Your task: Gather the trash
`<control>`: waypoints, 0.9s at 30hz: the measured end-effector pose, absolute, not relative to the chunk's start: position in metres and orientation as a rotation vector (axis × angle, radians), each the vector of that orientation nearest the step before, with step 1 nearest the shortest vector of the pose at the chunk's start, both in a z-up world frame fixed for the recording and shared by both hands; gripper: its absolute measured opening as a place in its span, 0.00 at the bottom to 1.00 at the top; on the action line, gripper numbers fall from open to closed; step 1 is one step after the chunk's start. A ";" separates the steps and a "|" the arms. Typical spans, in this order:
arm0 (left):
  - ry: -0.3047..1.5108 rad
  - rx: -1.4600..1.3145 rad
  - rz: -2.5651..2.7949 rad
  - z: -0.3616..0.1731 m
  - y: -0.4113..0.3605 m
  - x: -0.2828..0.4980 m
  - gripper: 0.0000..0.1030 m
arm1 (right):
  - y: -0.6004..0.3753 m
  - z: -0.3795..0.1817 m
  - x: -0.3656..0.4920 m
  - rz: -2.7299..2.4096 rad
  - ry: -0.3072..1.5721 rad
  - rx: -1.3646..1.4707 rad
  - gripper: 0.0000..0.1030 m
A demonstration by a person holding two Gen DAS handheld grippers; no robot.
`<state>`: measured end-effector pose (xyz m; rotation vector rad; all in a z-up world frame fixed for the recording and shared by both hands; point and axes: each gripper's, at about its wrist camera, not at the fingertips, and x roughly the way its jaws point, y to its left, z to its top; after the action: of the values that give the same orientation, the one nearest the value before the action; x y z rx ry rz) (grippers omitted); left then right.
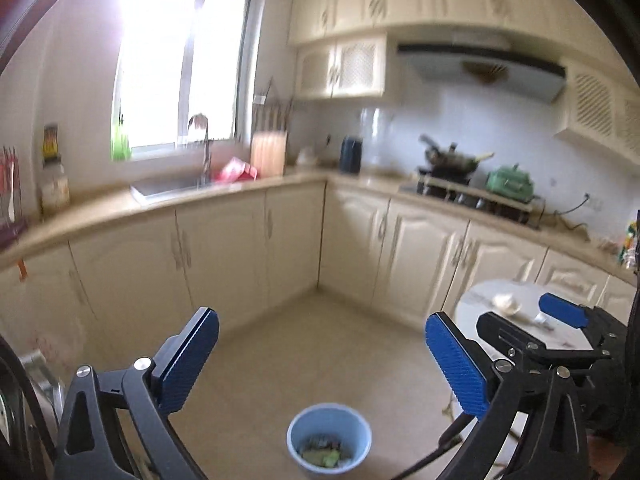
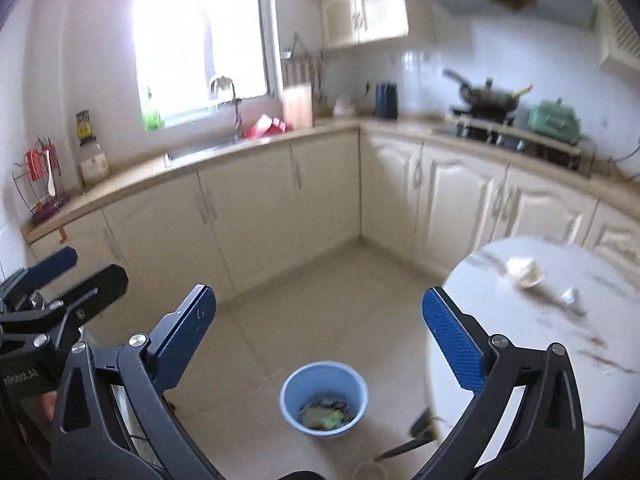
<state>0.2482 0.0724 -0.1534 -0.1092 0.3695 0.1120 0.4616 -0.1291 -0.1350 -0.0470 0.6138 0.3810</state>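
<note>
Both hand-held grippers, left (image 1: 322,354) and right (image 2: 319,330), gape wide and empty above the blue bin (image 2: 323,398) on the floor, which holds scraps. Crumpled trash (image 2: 524,271) remains on the round counter (image 2: 560,360); motion blur could cause a misjudged reach. The counter's far edge is cut off.

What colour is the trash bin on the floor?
Light blue. The bin shows best in the right wrist view, with greenish scraps inside.
</note>
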 end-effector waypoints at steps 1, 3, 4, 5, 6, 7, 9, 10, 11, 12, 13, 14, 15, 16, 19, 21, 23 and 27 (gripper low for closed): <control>0.338 -0.095 0.106 -0.151 0.061 0.237 0.99 | -0.134 -0.129 0.454 0.368 0.590 -0.054 1.00; 0.267 -0.077 0.105 -0.151 0.039 0.214 0.99 | -0.143 -0.109 0.439 0.328 0.532 -0.073 1.00; 0.243 -0.069 0.108 -0.157 0.029 0.204 0.99 | -0.146 -0.099 0.431 0.302 0.506 -0.083 1.00; 0.209 -0.060 0.111 -0.158 0.021 0.192 0.99 | -0.151 -0.088 0.423 0.265 0.477 -0.094 1.00; 0.177 -0.052 0.115 -0.158 0.013 0.182 0.99 | -0.156 -0.079 0.414 0.224 0.448 -0.106 1.00; 0.158 -0.050 0.114 -0.170 0.008 0.172 0.99 | -0.158 -0.075 0.409 0.186 0.423 -0.114 1.00; 0.122 -0.052 0.105 -0.187 -0.006 0.160 0.99 | -0.168 -0.061 0.398 0.122 0.388 -0.123 1.00; 0.111 -0.050 0.104 -0.199 -0.012 0.156 0.99 | -0.172 -0.054 0.393 0.107 0.369 -0.117 1.00; 0.100 -0.049 0.106 -0.210 -0.015 0.148 0.99 | -0.176 -0.049 0.387 0.098 0.350 -0.110 1.00; 0.086 -0.046 0.112 -0.215 -0.020 0.142 0.99 | -0.181 -0.047 0.383 0.086 0.339 -0.104 1.00; 0.077 -0.041 0.116 -0.226 -0.021 0.136 0.99 | -0.186 -0.044 0.382 0.078 0.333 -0.100 1.00; 0.069 -0.037 0.121 -0.230 -0.027 0.131 0.99 | -0.192 -0.041 0.379 0.082 0.316 -0.092 1.00; 0.062 -0.036 0.123 -0.241 -0.029 0.125 0.99 | -0.198 -0.039 0.376 0.081 0.296 -0.081 1.00; 0.062 -0.033 0.125 -0.251 -0.034 0.124 0.99 | -0.201 -0.039 0.376 0.076 0.286 -0.078 1.00; 0.062 -0.028 0.125 -0.256 -0.050 0.118 0.99 | -0.212 -0.035 0.366 0.076 0.255 -0.070 1.00; 0.069 -0.020 0.125 -0.254 -0.063 0.122 0.99 | -0.219 -0.031 0.357 0.081 0.240 -0.071 1.00; 0.077 -0.013 0.119 -0.242 -0.072 0.135 0.99 | -0.225 -0.030 0.356 0.077 0.229 -0.073 1.00; 0.088 0.011 0.085 -0.222 -0.091 0.161 0.99 | -0.243 -0.029 0.356 0.054 0.219 -0.080 1.00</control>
<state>0.1608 -0.0910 -0.2222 0.0107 0.0878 0.0846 0.3555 -0.2431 -0.0290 -0.0800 0.2187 0.0537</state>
